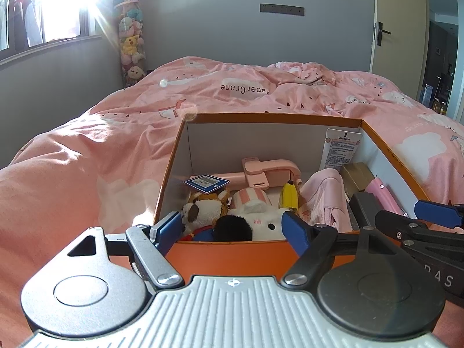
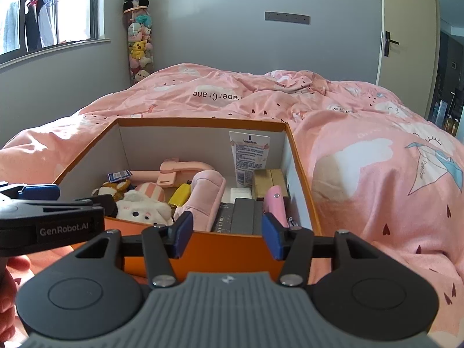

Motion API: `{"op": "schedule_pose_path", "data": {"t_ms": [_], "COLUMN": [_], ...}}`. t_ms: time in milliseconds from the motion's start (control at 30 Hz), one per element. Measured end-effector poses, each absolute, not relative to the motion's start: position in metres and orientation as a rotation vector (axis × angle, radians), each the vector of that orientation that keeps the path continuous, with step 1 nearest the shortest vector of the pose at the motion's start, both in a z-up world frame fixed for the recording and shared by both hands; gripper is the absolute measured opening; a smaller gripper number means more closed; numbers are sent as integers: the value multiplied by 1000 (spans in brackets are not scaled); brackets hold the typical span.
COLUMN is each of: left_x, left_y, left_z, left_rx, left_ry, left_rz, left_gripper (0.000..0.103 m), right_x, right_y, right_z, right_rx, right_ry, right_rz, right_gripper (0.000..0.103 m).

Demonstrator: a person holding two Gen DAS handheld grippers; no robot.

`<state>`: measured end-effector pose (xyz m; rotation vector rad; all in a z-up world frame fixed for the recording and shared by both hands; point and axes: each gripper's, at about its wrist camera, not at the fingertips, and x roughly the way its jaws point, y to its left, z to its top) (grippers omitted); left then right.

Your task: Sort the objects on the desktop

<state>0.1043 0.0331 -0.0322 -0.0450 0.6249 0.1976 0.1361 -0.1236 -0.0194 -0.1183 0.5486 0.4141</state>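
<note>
Orange cardboard box [image 2: 220, 240] sits open on the pink quilted bed [image 2: 362, 150], filled with small things.

Both tools hover at its near rim: the left hand-held gripper [image 1: 232, 226] stands wide apart and empty above a white plush toy [image 1: 261, 220], while the right hand-held gripper [image 2: 227, 232] is parted less widely, holding nothing, over dark flat cases [image 2: 243, 214]. Inside also lie a pink folding stand [image 2: 185, 171], a yellow banana-shaped item [image 1: 288, 197], a pink pouch [image 2: 206, 197] and a white Vaseline tube [image 2: 248, 156] leaning against the back wall.
</note>
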Motion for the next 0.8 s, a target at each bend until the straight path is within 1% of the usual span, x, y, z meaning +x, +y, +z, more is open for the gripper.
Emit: {"op": "schedule_pose_path", "data": {"t_ms": [600, 733, 800], "left_x": [106, 106, 106], "left_y": [34, 33, 33], "left_z": [-33, -33, -33], "left_rx": [-60, -56, -57], "left_ry": [641, 637, 636], "left_rz": [169, 169, 168], "left_gripper": [91, 91, 91], "right_x": [135, 136, 136], "right_y": [-125, -125, -125], "right_z": [-23, -23, -22], "right_rx": [-119, -118, -115], "right_ry": [540, 543, 550], "right_rz": [411, 412, 409], "right_gripper": [63, 68, 69]}}
